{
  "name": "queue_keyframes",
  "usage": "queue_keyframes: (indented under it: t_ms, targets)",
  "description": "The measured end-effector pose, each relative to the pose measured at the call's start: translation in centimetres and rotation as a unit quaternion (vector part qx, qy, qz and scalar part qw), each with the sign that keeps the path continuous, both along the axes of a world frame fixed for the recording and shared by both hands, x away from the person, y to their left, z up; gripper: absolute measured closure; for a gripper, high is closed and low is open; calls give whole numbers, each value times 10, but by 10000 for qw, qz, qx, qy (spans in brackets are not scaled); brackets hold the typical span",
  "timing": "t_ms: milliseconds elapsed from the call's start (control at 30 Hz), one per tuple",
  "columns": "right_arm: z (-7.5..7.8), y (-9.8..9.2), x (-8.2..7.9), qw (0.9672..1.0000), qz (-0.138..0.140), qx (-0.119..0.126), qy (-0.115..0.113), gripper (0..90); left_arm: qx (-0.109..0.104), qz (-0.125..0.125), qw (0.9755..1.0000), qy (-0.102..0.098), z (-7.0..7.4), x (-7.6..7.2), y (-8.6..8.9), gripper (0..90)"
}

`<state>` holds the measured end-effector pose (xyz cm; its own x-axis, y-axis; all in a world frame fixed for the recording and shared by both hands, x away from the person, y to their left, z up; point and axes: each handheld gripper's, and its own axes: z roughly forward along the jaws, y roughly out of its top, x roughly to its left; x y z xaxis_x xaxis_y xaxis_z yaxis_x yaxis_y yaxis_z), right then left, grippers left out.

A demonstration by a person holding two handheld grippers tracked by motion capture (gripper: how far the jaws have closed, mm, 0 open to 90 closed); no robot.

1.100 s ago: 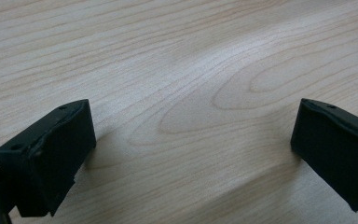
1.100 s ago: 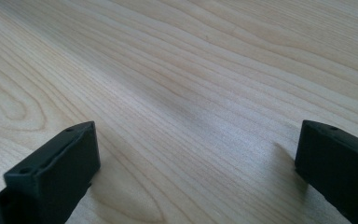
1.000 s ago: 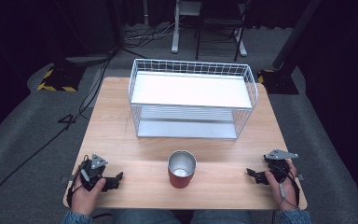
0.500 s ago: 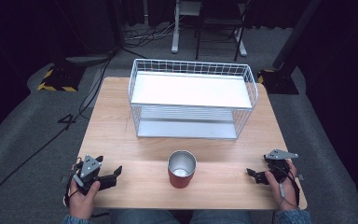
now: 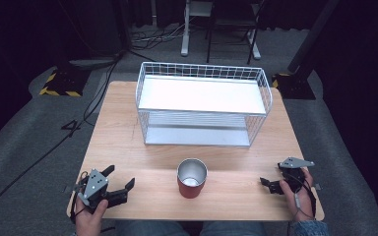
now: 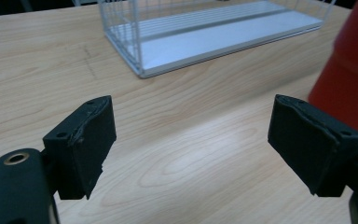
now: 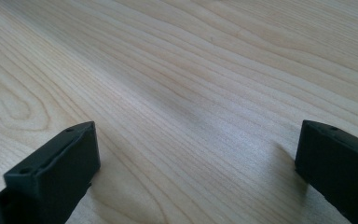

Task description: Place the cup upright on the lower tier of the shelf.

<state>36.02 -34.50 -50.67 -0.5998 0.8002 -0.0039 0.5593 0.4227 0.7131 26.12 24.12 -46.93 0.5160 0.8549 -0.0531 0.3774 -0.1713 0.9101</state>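
A red cup point(image 5: 192, 179) with a shiny metal inside stands upright near the front middle of the wooden table point(image 5: 128, 137). To its left, my left gripper point(image 5: 120, 176) rests open on the table, its jaws pointing toward the cup. In the left gripper view, the left gripper point(image 6: 191, 135) has bare wood between its jaws and the cup point(image 6: 349, 79) just past the right jaw. At the front right, my right gripper point(image 5: 270, 176) lies open, pointing left. In the right gripper view, the right gripper point(image 7: 196, 163) holds nothing.
A white wire rack point(image 5: 202, 103) with two shelves stands at the back middle of the table, its lower shelf point(image 6: 205, 37) open toward me. Dark floor with cables and stands surrounds the table.
The left gripper has slid slightly toward the table's front edge. The right gripper and the cup have stayed put.
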Motion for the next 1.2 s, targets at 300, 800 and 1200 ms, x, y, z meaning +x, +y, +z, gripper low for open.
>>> queue_keyframes:
  t_ms: [300, 800, 1200]
  targets:
    - [0, 0, 0, 10000, 20, -2, 1, 0, -14, -93, 10000, 8, 9, -10, -23, 156]
    - [0, 0, 0, 10000, 21, 0, 0, 0, -166, -589, 9981, -63, 7, -20, -71, 156]
    - [0, 0, 0, 10000, 21, -2, 0, 0, -363, -951, 9947, -146, 6, -21, -97, 155]
